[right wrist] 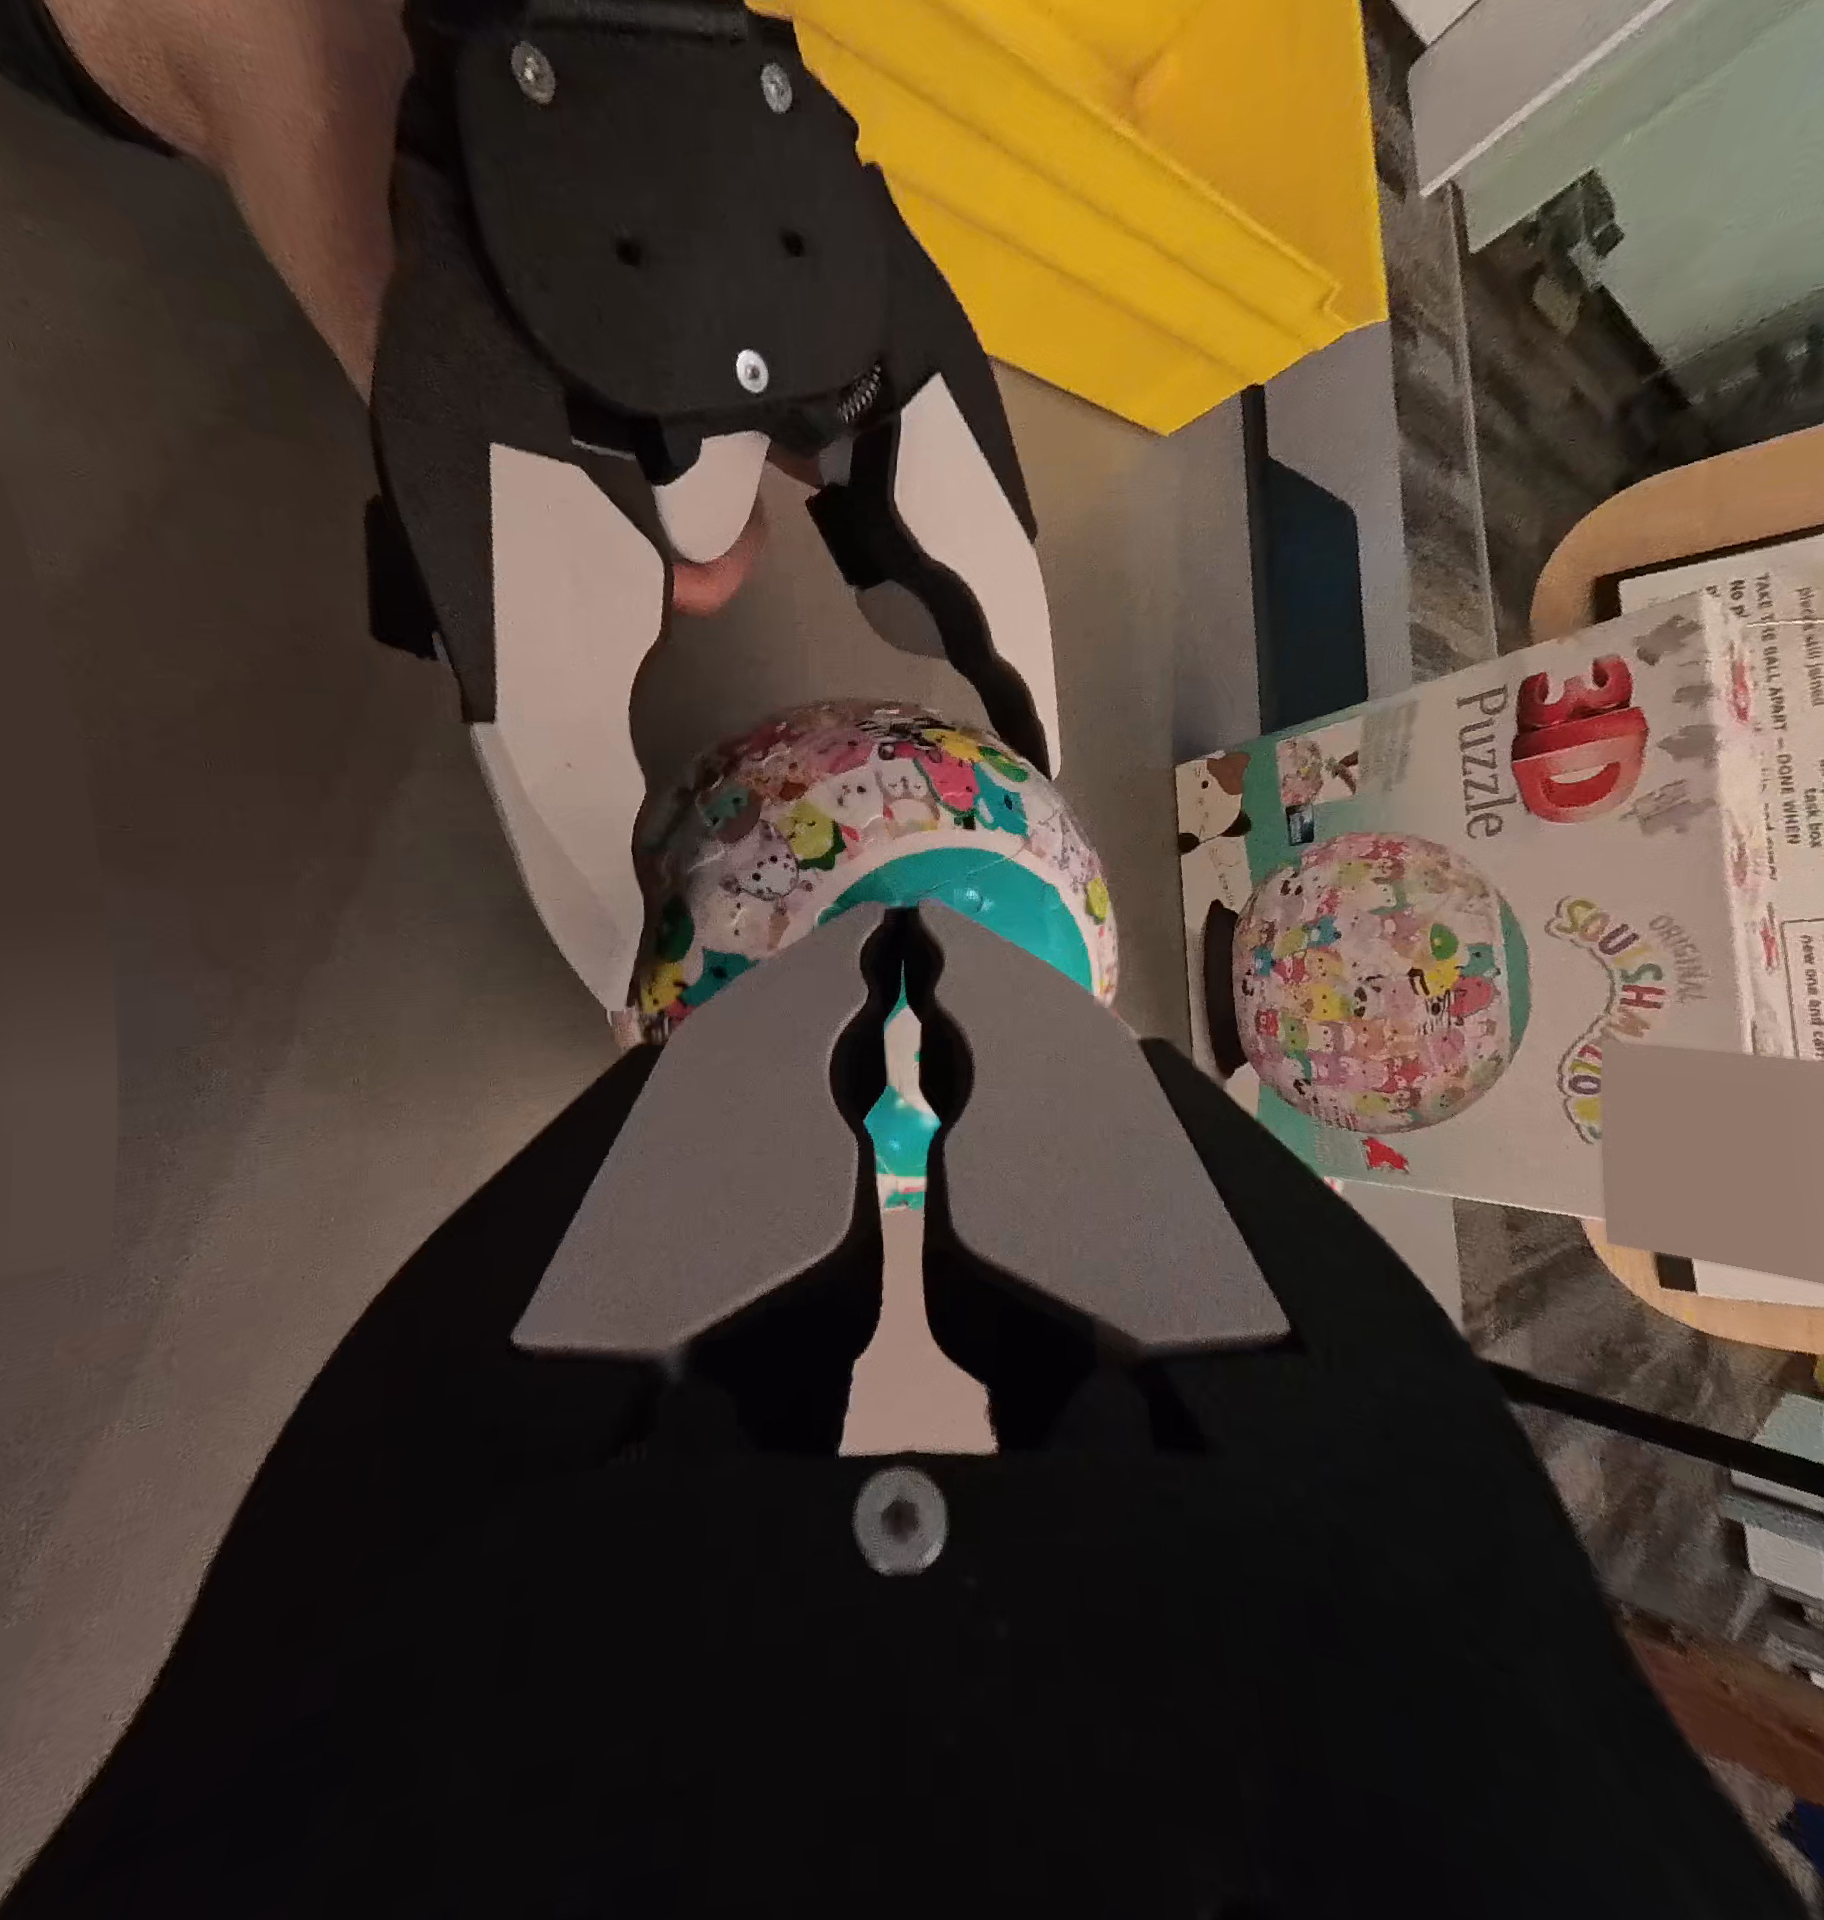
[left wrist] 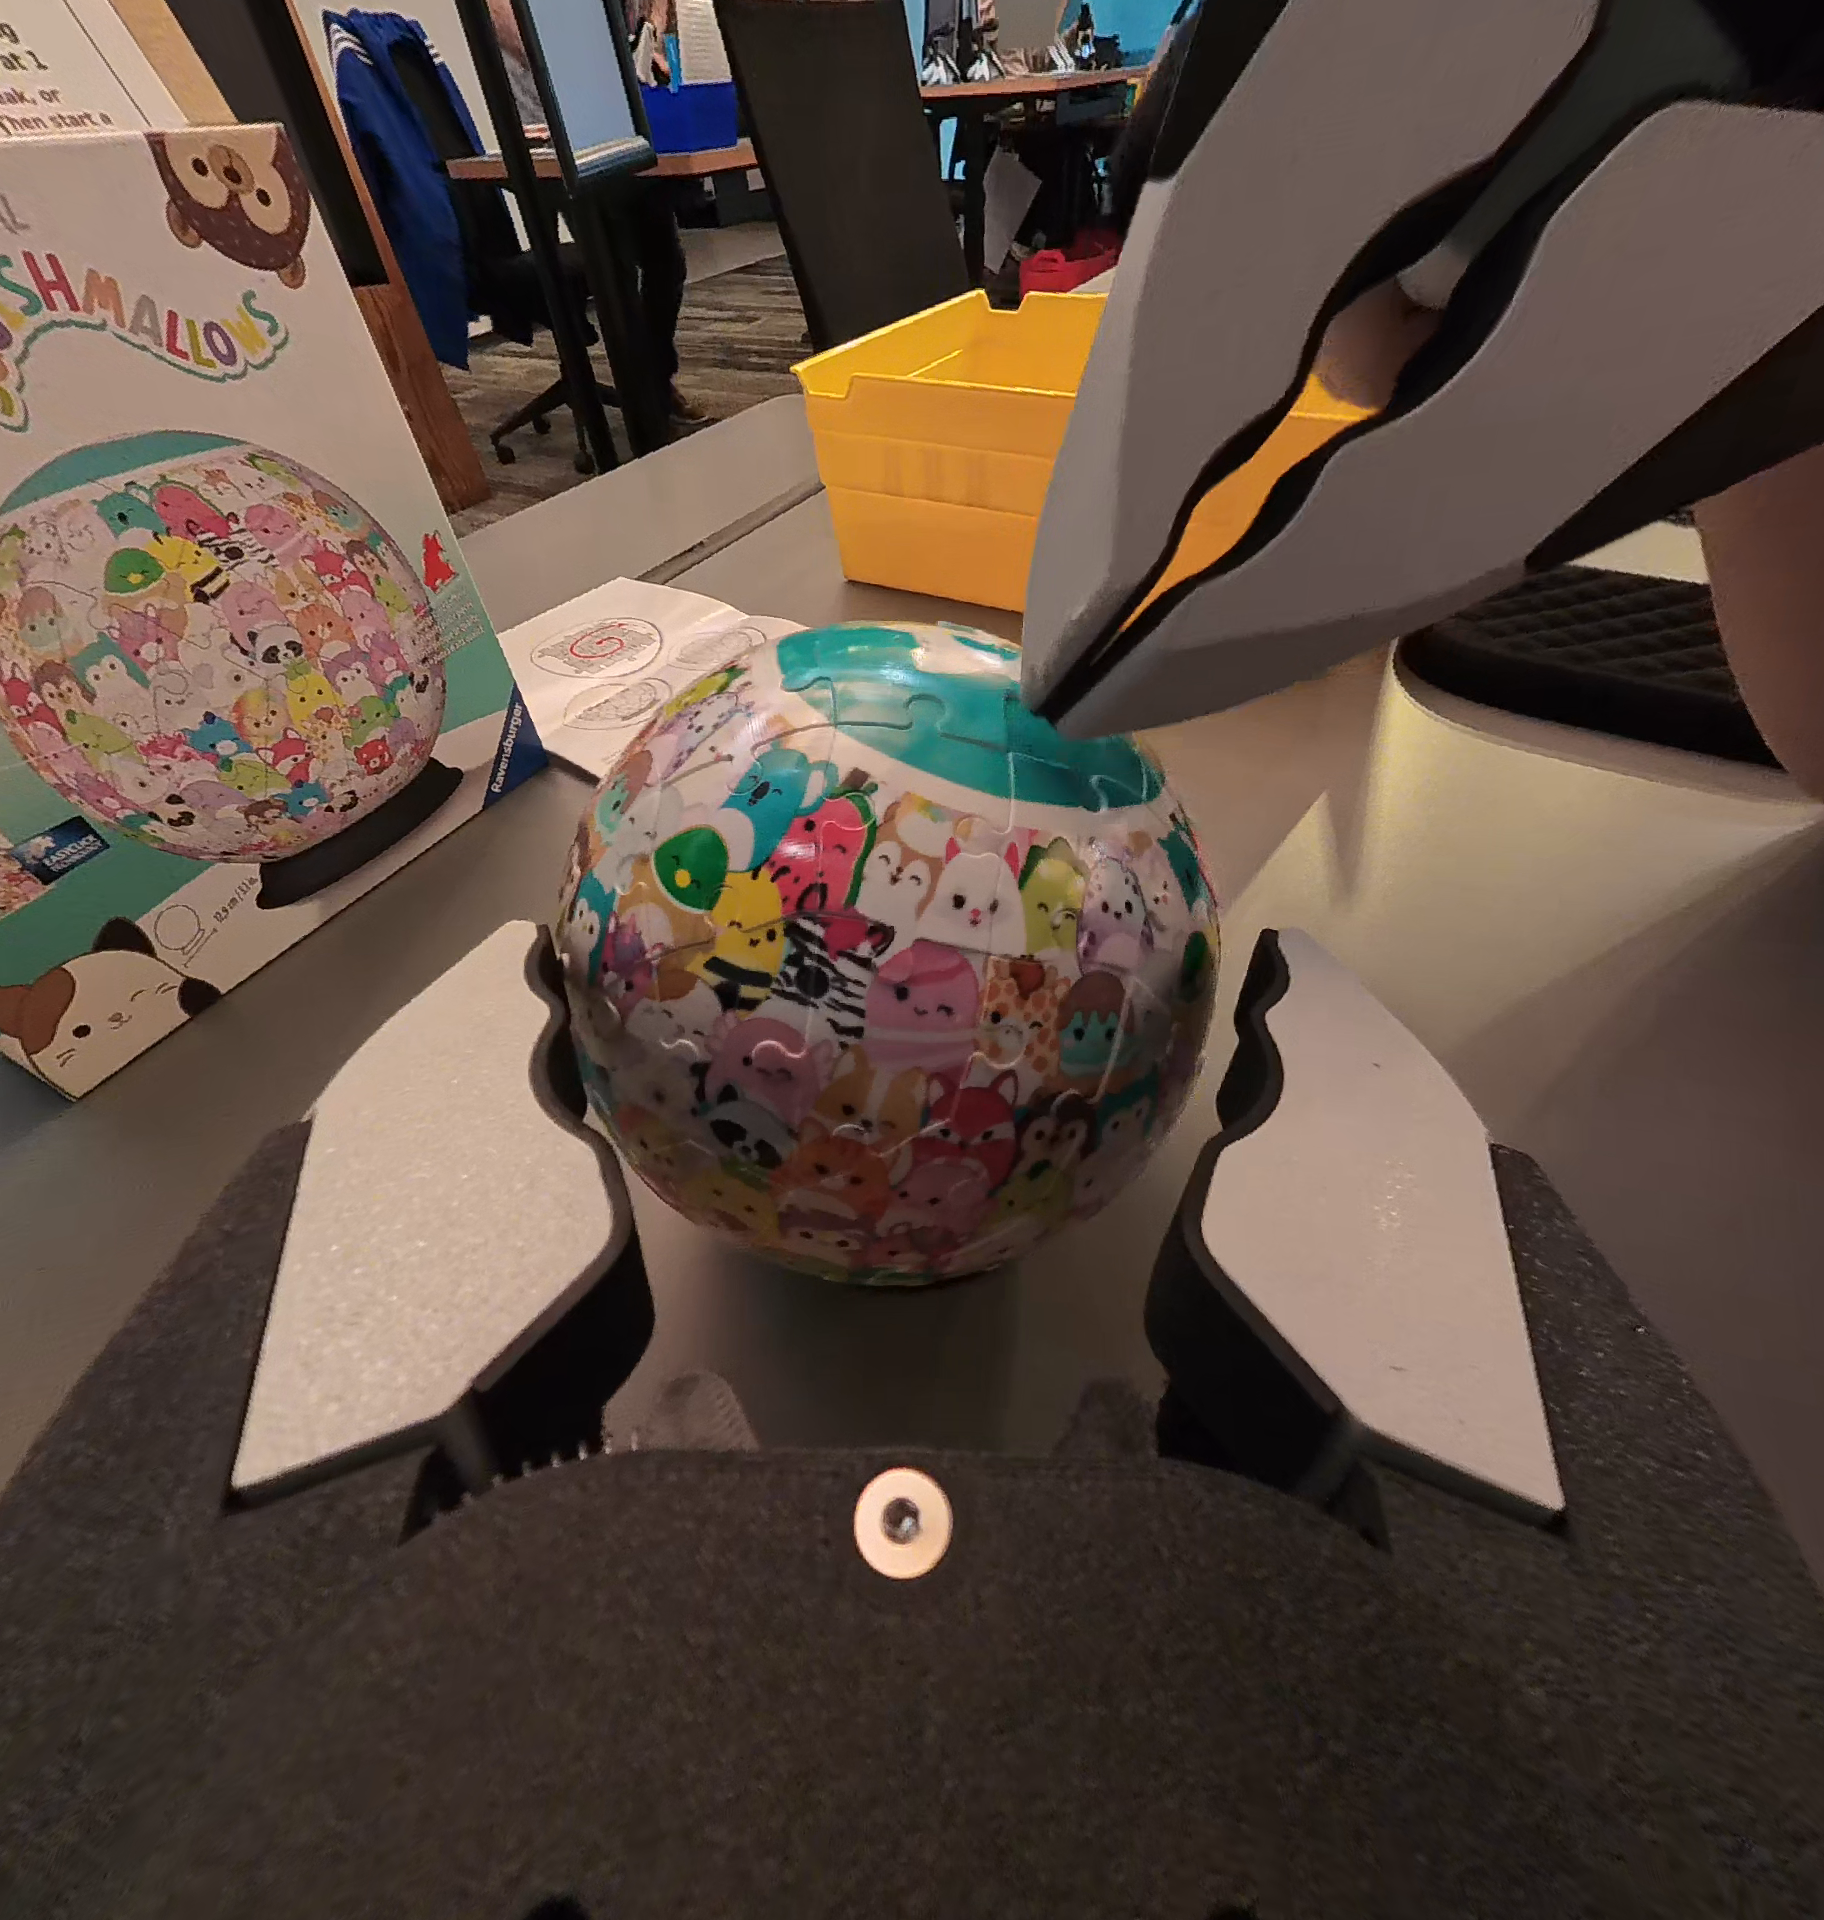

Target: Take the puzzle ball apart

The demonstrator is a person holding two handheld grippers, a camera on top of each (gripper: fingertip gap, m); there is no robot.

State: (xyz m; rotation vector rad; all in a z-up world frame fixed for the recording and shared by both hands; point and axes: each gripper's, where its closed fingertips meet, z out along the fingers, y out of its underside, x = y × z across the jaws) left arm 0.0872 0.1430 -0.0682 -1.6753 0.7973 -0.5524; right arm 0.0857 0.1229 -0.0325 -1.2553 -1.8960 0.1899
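A round puzzle ball [left wrist: 887, 966] printed with bright cartoon animals and capped by a teal band sits on a grey table [left wrist: 1510, 987], flanked by two hand-held grippers. The left gripper [left wrist: 903, 1029], with white-faced fingers on a black foam-textured body, is spread wide around the ball's lower half; its left finger [left wrist: 451, 1143] lies against the ball's side, while the right one stands just beside it, and whether that one touches cannot be told from the left wrist view. The right gripper [left wrist: 1048, 707] reaches down from above with its fingers pressed almost together, only a thin wavy slit between them, their tips resting on the teal cap [left wrist: 918, 686]. In the right wrist view the same tips [right wrist: 903, 920] meet on the teal band, though it is unclear whether they pinch a piece or merely press on the surface.

A tall printed cardboard puzzle box [left wrist: 191, 582] picturing the same ball stands to the left of the ball, and a folded white instruction sheet [left wrist: 627, 665] lies flat behind it. A yellow plastic bin [left wrist: 929, 447] sits farther back on the table, and a black ridged mat [left wrist: 1573, 655] lies to the right.
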